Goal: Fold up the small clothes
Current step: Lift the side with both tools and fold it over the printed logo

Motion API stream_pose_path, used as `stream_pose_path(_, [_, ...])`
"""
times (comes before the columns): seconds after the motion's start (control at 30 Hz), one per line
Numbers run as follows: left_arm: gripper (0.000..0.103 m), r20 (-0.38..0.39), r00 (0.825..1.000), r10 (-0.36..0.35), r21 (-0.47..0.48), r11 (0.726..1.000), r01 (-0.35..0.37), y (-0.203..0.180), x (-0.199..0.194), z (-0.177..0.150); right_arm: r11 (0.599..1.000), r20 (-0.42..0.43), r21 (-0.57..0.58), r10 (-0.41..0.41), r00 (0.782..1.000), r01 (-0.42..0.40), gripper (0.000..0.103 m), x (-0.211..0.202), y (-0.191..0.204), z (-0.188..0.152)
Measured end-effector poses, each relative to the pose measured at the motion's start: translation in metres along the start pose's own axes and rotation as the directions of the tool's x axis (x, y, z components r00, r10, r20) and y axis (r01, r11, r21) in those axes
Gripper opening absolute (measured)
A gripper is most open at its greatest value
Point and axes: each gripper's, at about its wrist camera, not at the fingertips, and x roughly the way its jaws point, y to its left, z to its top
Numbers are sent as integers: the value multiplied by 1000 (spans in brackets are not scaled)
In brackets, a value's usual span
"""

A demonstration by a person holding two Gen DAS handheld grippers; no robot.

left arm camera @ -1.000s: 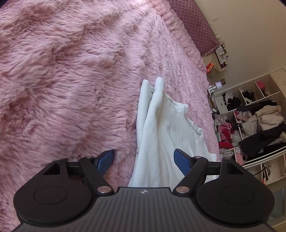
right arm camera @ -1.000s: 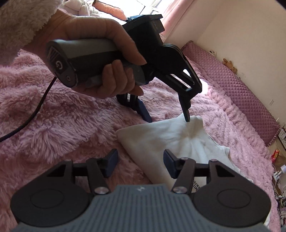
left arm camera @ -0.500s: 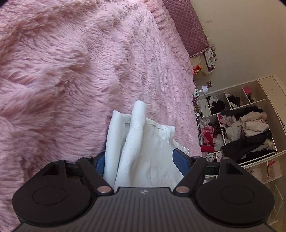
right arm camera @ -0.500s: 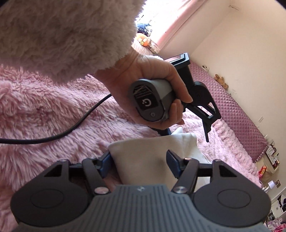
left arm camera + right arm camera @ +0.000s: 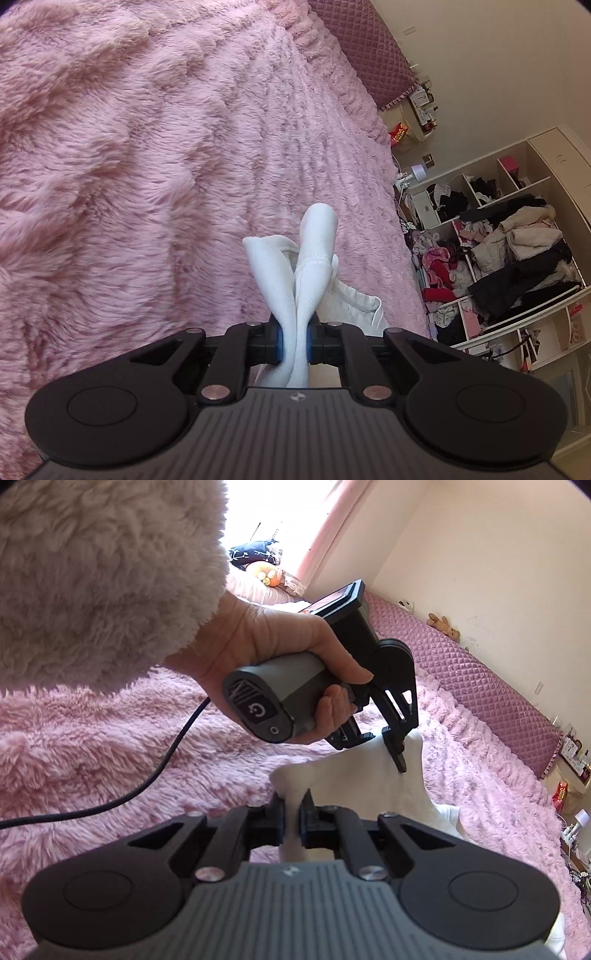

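The white garment (image 5: 310, 280) lies on a bed covered by a pink fluffy blanket (image 5: 147, 166), and both tools are clamped on it. In the left wrist view, the left tool (image 5: 294, 341) has its blue pads (image 5: 279, 341) pressed against a bunched fold of the white fabric; its jaws are closing, with the fabric between them. The fold rises beyond the pads in two rounded lobes, and the remainder of the garment trails down toward the right onto the blanket. In the right wrist view, the right tool (image 5: 292, 821) is closed tight on a second pinch of the same garment (image 5: 354, 786), at a raised corner directly ahead of its fingers. The same view shows the left tool (image 5: 400, 760) from the side, gripped by the person's left hand (image 5: 280, 653), which emerges from a fluffy pale sleeve (image 5: 103, 572). Its dark fingertips meet the fabric at a further raised peak of the garment. The cloth sags between the two grip points. A black cable (image 5: 147, 775) runs from the left handle across the blanket toward the left edge. A quilted purple headboard (image 5: 498, 686) borders the far side of the bed. Open shelves (image 5: 517, 251) stuffed with clothes stand beyond the bed in the left wrist view.
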Motion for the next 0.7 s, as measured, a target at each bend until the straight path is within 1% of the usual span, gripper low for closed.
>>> stream_pose_path(0.1, [11,0,1000,29,28,999,-29,-23,-1,2,998,18,56,-21,1000,20,1,-13,-13,4])
stream_pose_path(0.2, [11,0,1000,26,40,999,-26,-42,0,1,993,37,106,-49,998,45,0,-30,-29,8])
stream_pose_path(0.37, [11,1,1000,15,77,997,-15,-81,14,-1,979,54,179,-111,992,100,0,-60,-62,6])
stream_pose_path(0.53, [11,-5,999,33,92,995,-32,-114,34,-9,948,53,270,-186,981,166,0,-86,-95,-5])
stream_pose_path(0.7, [11,-32,999,40,121,992,-35,-149,61,-20,911,17,344,-247,969,226,0,-111,-129,-23])
